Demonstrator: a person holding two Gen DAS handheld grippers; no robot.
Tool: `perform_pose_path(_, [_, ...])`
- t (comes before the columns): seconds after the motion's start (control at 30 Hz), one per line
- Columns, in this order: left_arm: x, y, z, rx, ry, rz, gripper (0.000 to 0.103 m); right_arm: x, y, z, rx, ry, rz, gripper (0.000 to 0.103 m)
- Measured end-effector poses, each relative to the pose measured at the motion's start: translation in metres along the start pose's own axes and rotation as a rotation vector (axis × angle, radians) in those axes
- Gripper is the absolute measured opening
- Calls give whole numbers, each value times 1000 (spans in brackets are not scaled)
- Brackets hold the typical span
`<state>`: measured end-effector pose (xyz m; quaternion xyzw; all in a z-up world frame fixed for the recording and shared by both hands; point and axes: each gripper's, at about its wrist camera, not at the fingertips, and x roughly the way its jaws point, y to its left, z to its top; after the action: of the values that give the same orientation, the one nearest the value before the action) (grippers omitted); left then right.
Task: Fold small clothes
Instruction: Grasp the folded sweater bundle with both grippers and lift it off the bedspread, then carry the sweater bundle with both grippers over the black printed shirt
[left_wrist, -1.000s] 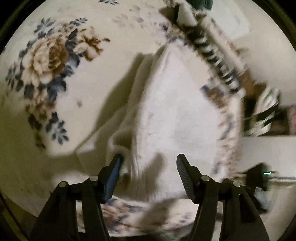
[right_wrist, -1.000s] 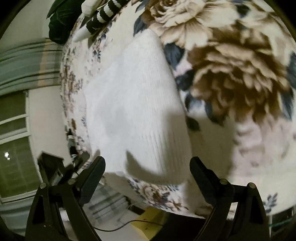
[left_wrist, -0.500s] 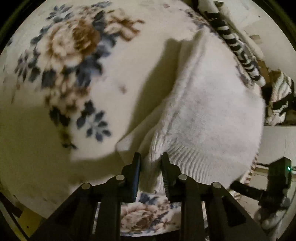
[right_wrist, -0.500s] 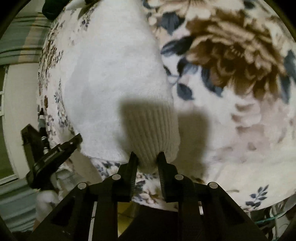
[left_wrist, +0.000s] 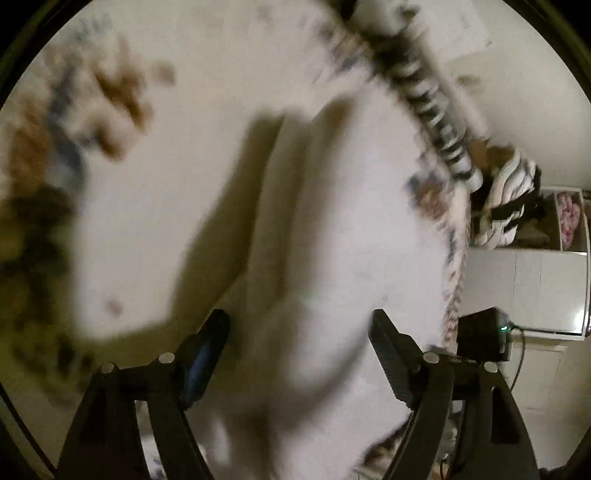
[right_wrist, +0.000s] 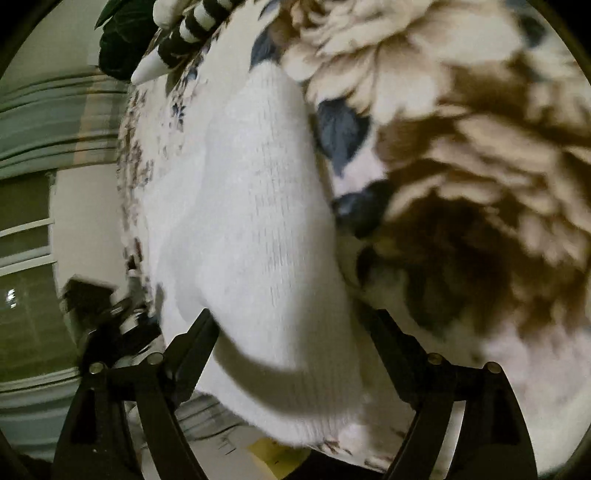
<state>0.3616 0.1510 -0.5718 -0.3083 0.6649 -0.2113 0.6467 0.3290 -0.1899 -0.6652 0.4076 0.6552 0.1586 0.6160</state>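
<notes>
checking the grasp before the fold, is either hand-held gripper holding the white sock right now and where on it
Nothing is held. Both the left hand-held gripper and the right hand-held gripper stand wide open, with the white sock lying loose between their fingers on the floral blanket.

A white knitted sock (right_wrist: 258, 229) lay flat on a flower-printed blanket (right_wrist: 461, 166), close to the blanket's edge; it ran lengthwise away from the right wrist camera, its rounded far end toward the top of the view and its ribbed cuff nearest the lens; the knit looked soft and slightly fuzzy, with fine vertical ribbing along the cuff; a second white layer showed along its left side, though whether that was a fold or another sock could not be told; in the left wrist view the same white sock (left_wrist: 332, 240) appeared heavily blurred, a pale long shape casting a shadow to its left on the blanket.
</notes>
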Motion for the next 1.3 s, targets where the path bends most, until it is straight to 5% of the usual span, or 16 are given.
perform_pose_path(0.13, [12, 20, 8, -10, 28, -127, 82, 38, -10, 6, 15, 60, 116, 89])
perform_pose_path(0.3, [6, 24, 4, 9, 24, -180, 80, 52, -3, 8, -9, 65, 168, 89])
perform_pose_path(0.33, [7, 20, 3, 27, 12, -177, 76, 54, -2, 8, -9, 56, 166, 87])
perform_pose_path(0.4, [3, 12, 0, 69, -21, -176, 37, 54, 2, 6, -23, 39, 156, 74])
perform_pose_path(0.5, [-5, 6, -4, 97, -53, -177, 32, 46, 5, 3, -27, 10, 144, 59])
perform_pose_path(0.97, [-51, -62, 12, 189, -141, -230, 30, -18, 71, 3, -129, -82, 111, 51])
perform_pose_path(1.3, [-86, -188, 112, 320, -208, -320, 30, -124, 146, 91, -199, -269, 135, 51])
